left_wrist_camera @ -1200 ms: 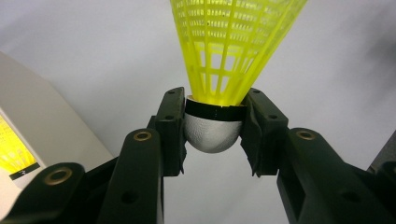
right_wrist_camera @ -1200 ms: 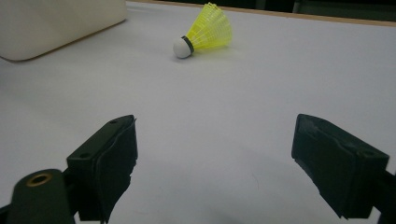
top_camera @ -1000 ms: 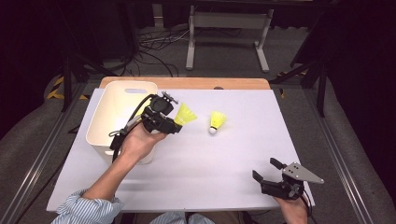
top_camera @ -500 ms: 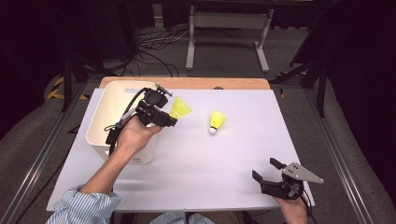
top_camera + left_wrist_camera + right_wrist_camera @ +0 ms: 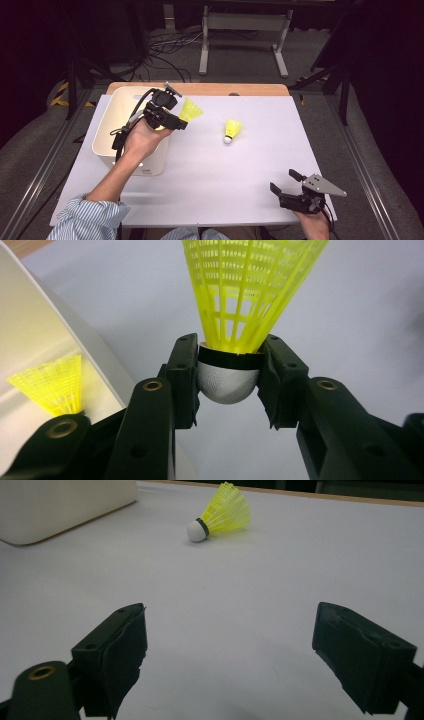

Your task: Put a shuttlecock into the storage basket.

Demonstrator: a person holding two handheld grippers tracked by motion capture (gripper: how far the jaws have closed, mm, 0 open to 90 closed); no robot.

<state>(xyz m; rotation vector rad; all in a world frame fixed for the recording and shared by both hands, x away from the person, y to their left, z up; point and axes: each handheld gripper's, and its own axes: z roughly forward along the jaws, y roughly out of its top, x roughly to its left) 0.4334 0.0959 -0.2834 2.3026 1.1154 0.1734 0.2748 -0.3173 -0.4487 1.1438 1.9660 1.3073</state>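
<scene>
A: What is in your left tool (image 5: 227,385)?

B: A yellow birdie (image 5: 240,300). My left tool is squeezing its round white nose from both sides. The yellow net part sticks out past the tips.

A: Where is your left tool?

B: From the high view, my left tool (image 5: 175,120) is up over the right edge of the white bin (image 5: 112,120), near the back left of the bench (image 5: 210,180). The birdie (image 5: 191,109) points away from the bin, out over the bench.

A: Is anything in the bin?

B: Yes. In my left gripper view I see another yellow birdie (image 5: 52,385) lying inside the bin (image 5: 30,325).

A: And your right tool?

B: My right tool (image 5: 289,186) sits low at the front right of the bench. It is wide open and holds nothing.

A: Is there one more birdie?

B: Yes, a third birdie (image 5: 232,130) lies on its side in the middle of the bench, well apart from both tools. My right gripper view looks straight at it (image 5: 220,511).
</scene>
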